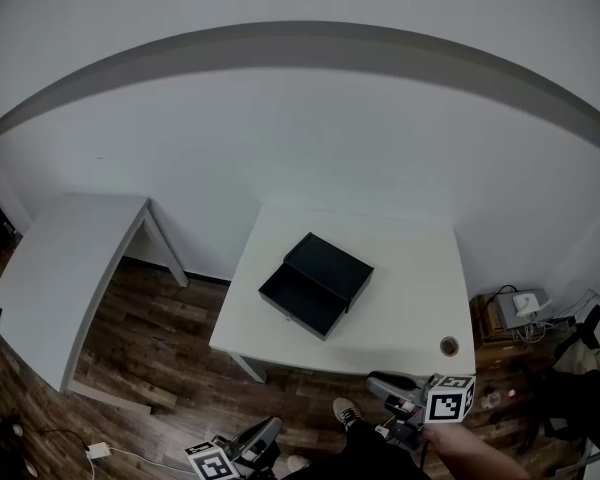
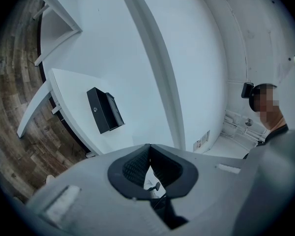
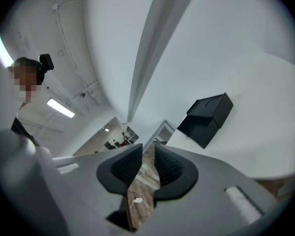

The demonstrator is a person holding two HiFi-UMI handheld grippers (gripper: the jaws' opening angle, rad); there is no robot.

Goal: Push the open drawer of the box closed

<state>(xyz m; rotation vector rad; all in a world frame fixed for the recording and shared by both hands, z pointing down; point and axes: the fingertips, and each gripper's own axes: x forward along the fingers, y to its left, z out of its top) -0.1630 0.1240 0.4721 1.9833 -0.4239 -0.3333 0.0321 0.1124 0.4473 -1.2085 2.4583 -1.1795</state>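
The left gripper [image 1: 268, 430] is hovering closest to the camera, below the near edge of the white table [image 1: 420, 340] and clear of it. Its jaws are pressing together at the tips, with nothing caught between them. The right gripper [image 1: 378, 381] is hanging just off the table's near right corner. A forearm [image 1: 472, 452] is carrying it, and its jaws are standing partly apart with only a bare gap between the pads, so it is gripping nothing. Neither gripper is touching the table or anything on it.

The black box [image 1: 330, 264] is sitting about the middle of the table, turned at a slant to the table's edges. Its drawer [image 1: 302, 302] is sticking out toward the table's near left side, showing an open dark tray. A small round object [image 1: 449, 346] is lying near the table's near right corner, well apart from the box. A shoe [image 1: 346, 411] is showing on the wooden floor [image 1: 160, 358] just in front of the table. A second table [image 1: 60, 278] is standing to the left of it.
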